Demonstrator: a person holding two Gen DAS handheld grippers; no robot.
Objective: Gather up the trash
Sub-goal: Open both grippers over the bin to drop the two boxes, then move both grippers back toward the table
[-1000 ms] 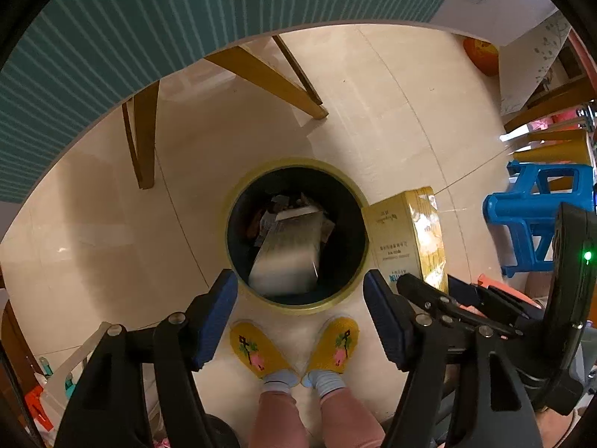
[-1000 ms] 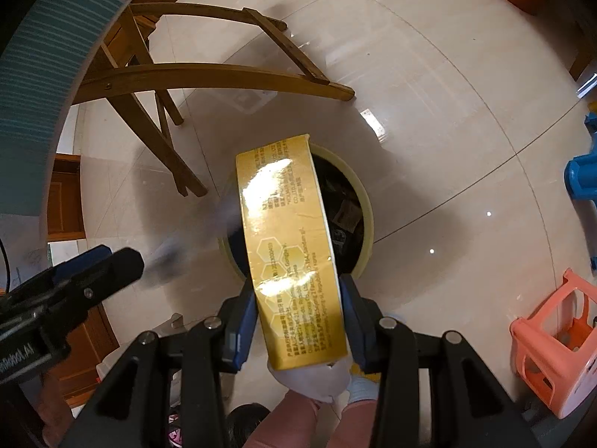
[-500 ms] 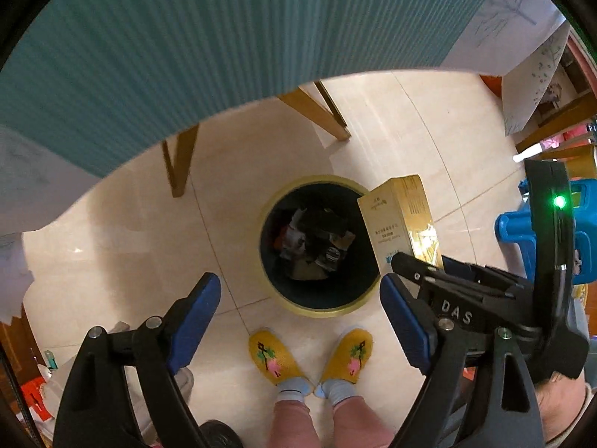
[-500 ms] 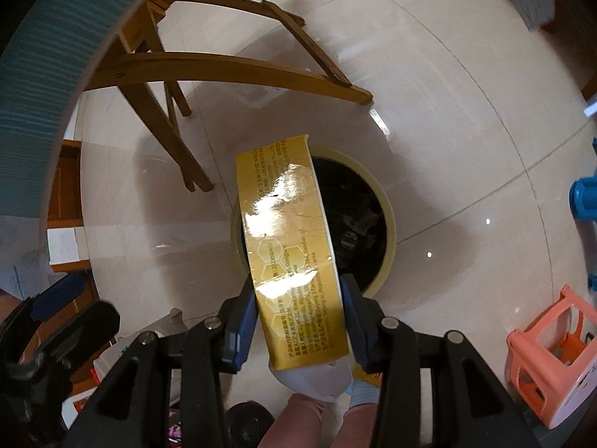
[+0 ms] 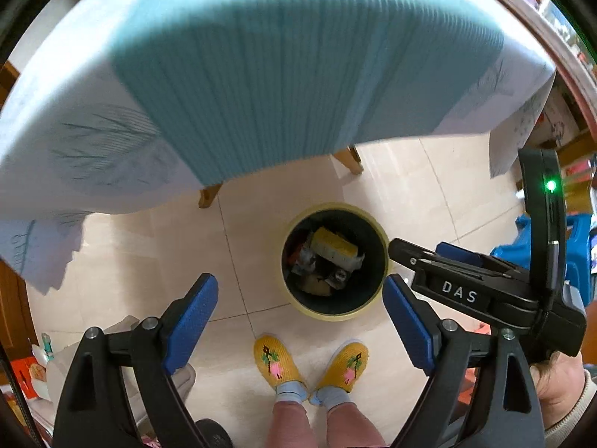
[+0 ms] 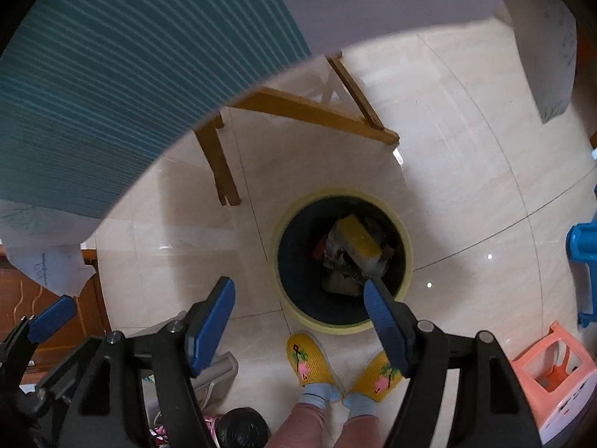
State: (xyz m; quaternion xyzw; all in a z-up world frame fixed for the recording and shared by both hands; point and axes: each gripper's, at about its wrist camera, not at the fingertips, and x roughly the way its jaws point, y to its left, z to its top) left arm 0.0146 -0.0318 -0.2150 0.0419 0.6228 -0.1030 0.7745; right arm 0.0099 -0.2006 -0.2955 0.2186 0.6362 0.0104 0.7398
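A round bin with a pale yellow rim (image 5: 373, 220) (image 6: 407, 246) stands on the tiled floor below both grippers. The yellow box (image 5: 333, 247) (image 6: 356, 239) lies inside it on top of other crumpled trash. My left gripper (image 5: 300, 315) hangs high above the floor beside the bin, its jaws opening wide with nothing between them. My right gripper (image 6: 298, 321) is above the bin's near rim, its jaws opening and empty; in the left wrist view it shows at the right (image 5: 414, 257).
A table under a teal striped cloth (image 5: 283, 74) (image 6: 112, 86) overhangs the floor, wooden legs (image 6: 298, 106) beneath. The person's yellow slippers (image 5: 311, 360) stand just short of the bin. A blue stool (image 6: 584, 246) and a pink stool (image 6: 552, 377) stand at the right.
The right gripper has let go of the yellow box, which now lies in the bin. Both grippers have risen, the left jaws have spread wider, and the tablecloth fills more of both views.
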